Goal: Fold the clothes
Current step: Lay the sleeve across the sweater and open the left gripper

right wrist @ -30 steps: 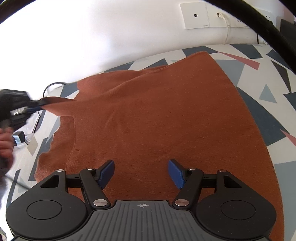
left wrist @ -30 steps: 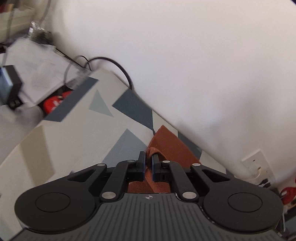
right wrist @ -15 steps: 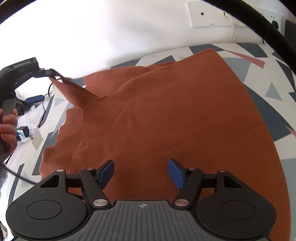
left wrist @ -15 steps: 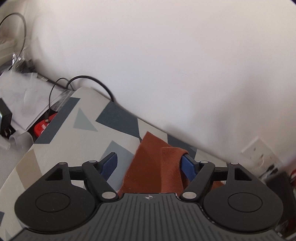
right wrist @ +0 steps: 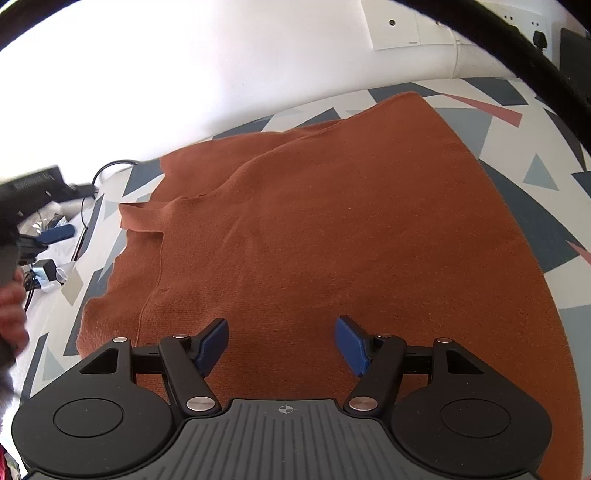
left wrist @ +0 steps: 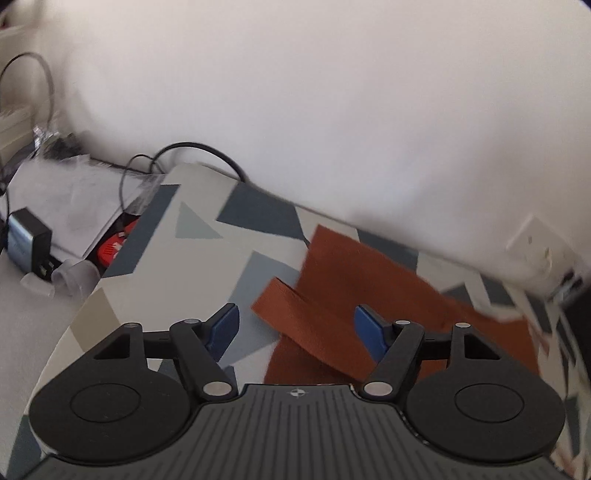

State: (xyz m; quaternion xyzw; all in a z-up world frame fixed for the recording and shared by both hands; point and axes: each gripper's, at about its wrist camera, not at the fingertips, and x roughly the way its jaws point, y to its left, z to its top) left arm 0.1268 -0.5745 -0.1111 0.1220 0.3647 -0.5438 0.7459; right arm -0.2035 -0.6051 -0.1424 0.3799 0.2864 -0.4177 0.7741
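Observation:
A rust-brown garment [right wrist: 332, 229] lies spread flat on the patterned tabletop [right wrist: 517, 122]. A narrow strap [right wrist: 142, 221] of it sticks out at its left edge; in the left wrist view the strap [left wrist: 306, 328] lies flat on the rest of the garment [left wrist: 369, 273]. My left gripper [left wrist: 297, 328] is open and empty, just above the strap. It also shows at the far left of the right wrist view [right wrist: 37, 229]. My right gripper [right wrist: 282, 343] is open and empty, low over the garment's near part.
The table's left edge drops off to a cluttered surface with a black adapter [left wrist: 27, 243], a red object [left wrist: 110, 251], white sheets [left wrist: 74, 192] and black cables [left wrist: 199, 151]. A white wall with sockets [right wrist: 399, 26] runs behind the table. A thick black cable [right wrist: 517, 40] crosses the upper right.
My left gripper opened and let go of the strap, which dropped onto the table. The left gripper then drew back to the left. My right gripper stayed open over the garment.

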